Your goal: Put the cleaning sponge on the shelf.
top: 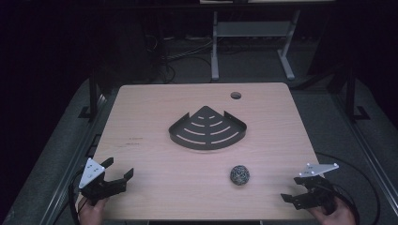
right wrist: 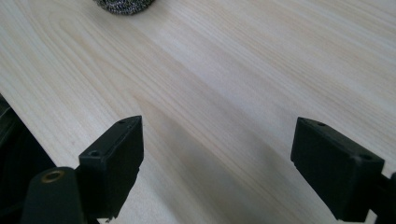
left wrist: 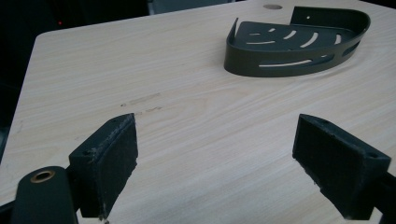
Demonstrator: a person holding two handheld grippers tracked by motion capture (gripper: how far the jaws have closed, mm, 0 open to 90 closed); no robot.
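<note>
Sitting closest to the lens: two hand-held grippers at the near edge of the table [top: 155,117], left gripper [top: 116,171] at the near-left corner, right gripper [top: 292,189] at the near-right, just off the edge. Both gaping wide with nothing between the jaws, black foam pads [left wrist: 116,156] clearly bare in the left gripper view, same story in the right gripper view, just wood grain in the gap. Looking like the scrubber [top: 240,175], a steel-wool ball, is the thing to grab: resting on the wood right of centre, near the right gripper and pointing-distance ahead of it, peeking in at the top edge of the right gripper view [right wrist: 125,5]. Rack [top: 207,128], a black slotted corner shelf, lying mid-table well behind the ball, showing up far off in the left gripper view too [left wrist: 294,44]. Guessing on handling: very light, springy, squashing under a pinch rather than resisting, rough wire mesh so probably not slipping on foam. Not fragile, though likely rolling away if nudged off-centre, being round. Best bet probably closing across the widest part, jaws straddling the middle from either side, squeezing only enough to dent it. Rack probably stiff metal, with thin upright walls for pinching if needed.
</note>
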